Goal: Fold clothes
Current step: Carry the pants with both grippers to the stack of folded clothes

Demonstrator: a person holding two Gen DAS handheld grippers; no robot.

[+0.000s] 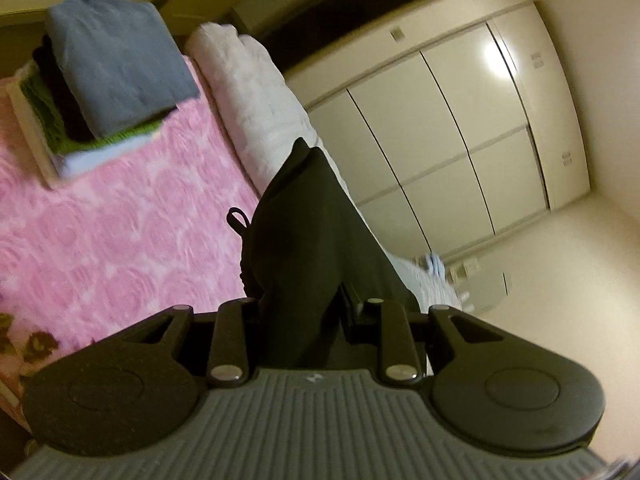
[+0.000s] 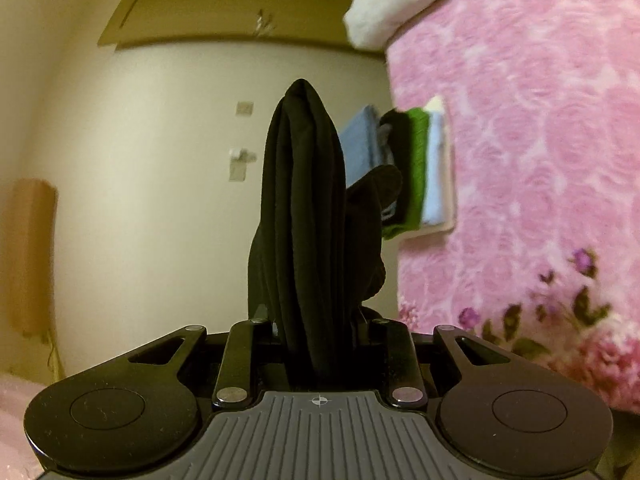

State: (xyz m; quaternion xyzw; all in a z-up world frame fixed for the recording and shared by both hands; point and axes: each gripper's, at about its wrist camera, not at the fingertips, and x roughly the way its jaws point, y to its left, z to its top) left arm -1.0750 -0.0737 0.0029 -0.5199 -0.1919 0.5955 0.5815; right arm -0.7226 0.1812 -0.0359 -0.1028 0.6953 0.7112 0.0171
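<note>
A black garment (image 1: 304, 232) is bunched up between the jaws of my left gripper (image 1: 304, 308), which is shut on it; a small loop of cord hangs from its left side. In the right wrist view the same black garment (image 2: 304, 200) stands up in long folds out of my right gripper (image 2: 312, 320), also shut on it. The cloth hides the fingertips of both grippers. Both grippers are held up above the bed, with the views tilted.
A stack of folded clothes (image 1: 116, 68) (image 2: 416, 168), blue-grey, black, green and pale blue, lies on the pink rose-patterned blanket (image 1: 120, 232) (image 2: 540, 160). A white folded blanket (image 1: 248, 92) lines the bed's far edge. Cream wardrobe doors (image 1: 440, 140) stand beyond it.
</note>
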